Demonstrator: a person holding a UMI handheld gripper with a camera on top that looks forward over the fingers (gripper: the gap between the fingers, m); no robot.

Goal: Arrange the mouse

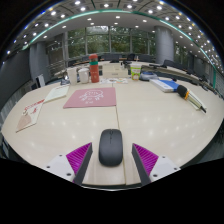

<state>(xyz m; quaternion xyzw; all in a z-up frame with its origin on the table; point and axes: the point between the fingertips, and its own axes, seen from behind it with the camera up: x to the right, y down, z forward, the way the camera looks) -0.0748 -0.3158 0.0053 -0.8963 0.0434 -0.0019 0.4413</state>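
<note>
Far left on the pale table (pixel 160 120): flat papers/booklets (pixel 30 113) w/ red-and-white print, text too small to read. Next right, a pink mat (pixel 92 97) w/ a white drawing on it, no legible writing. Behind the mat, a red bottle (pixel 95 71) upright w/ a light label, wording unreadable, plus a few small items beside it that can't be made out. Centre, close in: the black mouse (pixel 111 146) sits on the table btwn the gripper (pixel 111 160) fingers, long axis pointing away from the camera; no logo visible on its back. Jaws are spread, w/ the left magenta pad (pixel 80 155) and right magenta pad (pixel 146 157) each standing off the mouse's sides, a strip of table showing at both, so nothing is grasped. Right of centre toward the back: a yellowish cup (pixel 135 72), then a blue-and-white book stack (pixel 165 85), then a dark object w/ an orange end (pixel 183 92) near the table's far right. Office windows and ceiling lights beyond.
</note>
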